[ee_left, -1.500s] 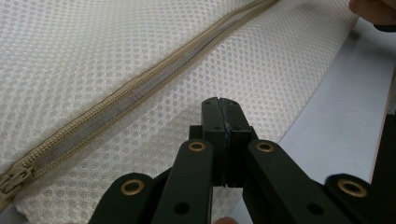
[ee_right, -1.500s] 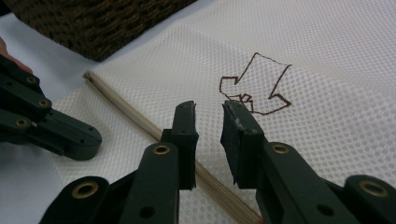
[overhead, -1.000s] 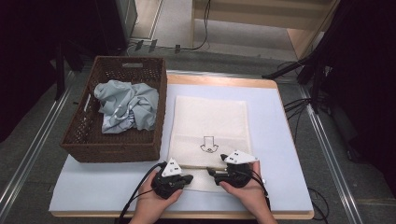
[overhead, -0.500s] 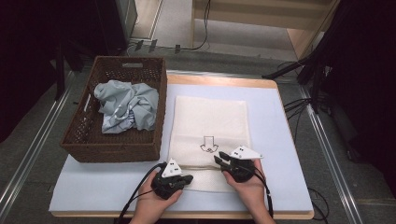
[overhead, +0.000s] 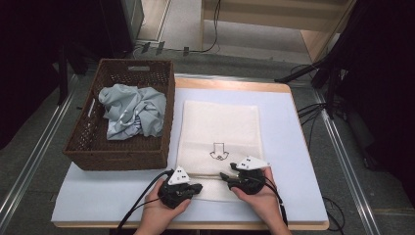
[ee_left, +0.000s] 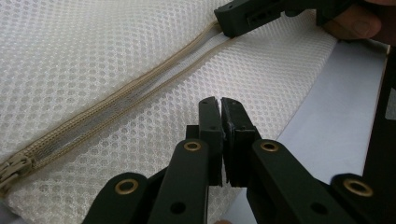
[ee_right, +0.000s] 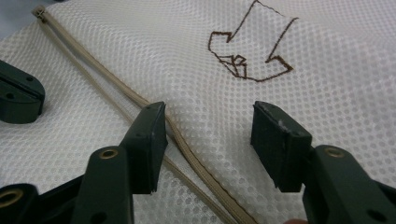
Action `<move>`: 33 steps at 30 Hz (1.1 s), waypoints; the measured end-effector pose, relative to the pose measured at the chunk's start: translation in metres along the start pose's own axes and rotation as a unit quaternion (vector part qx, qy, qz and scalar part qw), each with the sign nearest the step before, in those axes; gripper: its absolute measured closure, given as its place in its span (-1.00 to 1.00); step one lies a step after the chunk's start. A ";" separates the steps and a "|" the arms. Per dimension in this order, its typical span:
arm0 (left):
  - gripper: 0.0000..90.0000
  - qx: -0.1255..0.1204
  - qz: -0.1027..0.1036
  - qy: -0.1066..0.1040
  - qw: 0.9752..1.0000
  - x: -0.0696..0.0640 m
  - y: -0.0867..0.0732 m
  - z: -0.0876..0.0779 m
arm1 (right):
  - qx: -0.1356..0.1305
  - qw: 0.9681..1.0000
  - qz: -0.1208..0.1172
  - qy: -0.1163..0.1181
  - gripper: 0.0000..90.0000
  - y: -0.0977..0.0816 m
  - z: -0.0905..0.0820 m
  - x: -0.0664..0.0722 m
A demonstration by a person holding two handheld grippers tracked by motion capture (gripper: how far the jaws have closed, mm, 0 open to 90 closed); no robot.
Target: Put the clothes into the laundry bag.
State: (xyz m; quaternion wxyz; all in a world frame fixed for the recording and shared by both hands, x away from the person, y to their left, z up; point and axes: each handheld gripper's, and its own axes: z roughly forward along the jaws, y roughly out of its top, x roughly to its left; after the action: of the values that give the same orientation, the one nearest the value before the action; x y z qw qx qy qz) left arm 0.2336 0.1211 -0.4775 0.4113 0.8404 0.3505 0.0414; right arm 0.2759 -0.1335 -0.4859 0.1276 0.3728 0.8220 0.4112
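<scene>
A white mesh bag [overhead: 220, 127] with a brown stitched arrow [ee_right: 247, 46] lies flat on the blue mat. Its beige zipper [ee_left: 116, 98] runs across the near end and stands parted, with the pull [ee_left: 11, 168] at the end near the left hand. My left gripper [ee_left: 219, 105] is shut, its tips resting on the mesh below the zipper; I cannot tell whether mesh is pinched. My right gripper [ee_right: 208, 126] is open and its jaws have just been opening. They stand astride the zipper [ee_right: 187, 144] without pressing on it. In the high view the left gripper [overhead: 198, 187] and the right gripper [overhead: 226, 176] face each other.
A brown wicker basket [overhead: 122, 156] stands to the left of the bag and holds a crumpled grey cloth [overhead: 132, 110]. The blue mat [overhead: 288, 147] covers the wooden table. Cables trail from both grippers toward the near edge.
The right gripper has shifted slightly at the bag's zipper. The left gripper has stayed where it was.
</scene>
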 end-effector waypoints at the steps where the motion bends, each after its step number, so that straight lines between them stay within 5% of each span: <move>1: 0.96 0.001 0.000 -0.001 1.000 0.000 0.000 0.000 | 0.001 1.000 -0.008 -0.004 0.01 0.000 0.000 0.002; 3: 0.96 0.003 0.001 0.002 1.000 0.000 0.000 -0.001 | 0.005 1.000 -0.017 -0.011 0.02 0.001 0.001 0.004; 6: 0.96 0.002 0.001 0.000 1.000 0.000 0.000 0.000 | 0.001 1.000 -0.016 -0.022 0.51 0.001 0.000 0.004; 9: 0.97 0.005 -0.003 -0.001 1.000 0.001 0.001 0.000 | -0.005 1.000 0.025 0.001 0.87 0.007 -0.001 -0.002; 12: 0.98 0.005 -0.003 0.000 1.000 0.001 0.001 0.000 | -0.044 0.998 0.035 -0.011 0.91 0.018 -0.008 -0.008; 14: 0.98 0.005 -0.002 0.001 1.000 0.000 0.001 0.000 | -0.059 0.997 0.044 -0.013 0.86 0.021 -0.007 -0.011; 18: 0.98 0.002 -0.006 -0.002 1.000 0.001 0.000 0.000 | -0.031 0.998 0.054 -0.005 0.63 0.010 0.008 -0.011; 20: 0.97 0.003 -0.006 -0.002 1.000 0.001 0.000 0.000 | -0.027 0.998 0.047 -0.022 0.34 0.010 0.008 -0.008; 22: 0.97 0.001 -0.006 -0.002 1.000 0.001 0.000 0.000 | -0.014 0.998 0.049 -0.042 -0.19 0.011 0.010 -0.008; 23: 0.97 0.001 -0.007 -0.002 1.000 0.001 0.000 0.000 | -0.004 0.998 0.048 -0.039 -0.25 0.011 0.011 -0.009; 28: 0.96 0.002 -0.006 -0.002 1.000 0.001 0.000 0.000 | 0.022 0.999 -0.013 -0.045 -0.32 0.007 0.006 -0.006; 33: 0.96 0.006 -0.007 -0.002 1.000 0.002 0.001 0.000 | 0.020 0.999 -0.011 -0.042 -0.06 0.006 0.003 -0.010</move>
State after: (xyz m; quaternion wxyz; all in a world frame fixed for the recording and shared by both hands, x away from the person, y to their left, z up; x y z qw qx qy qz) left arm 0.2357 0.1217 -0.4772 0.4073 0.8407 0.3553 0.0347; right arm 0.2875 -0.1366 -0.4845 0.1587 0.3834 0.8277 0.3778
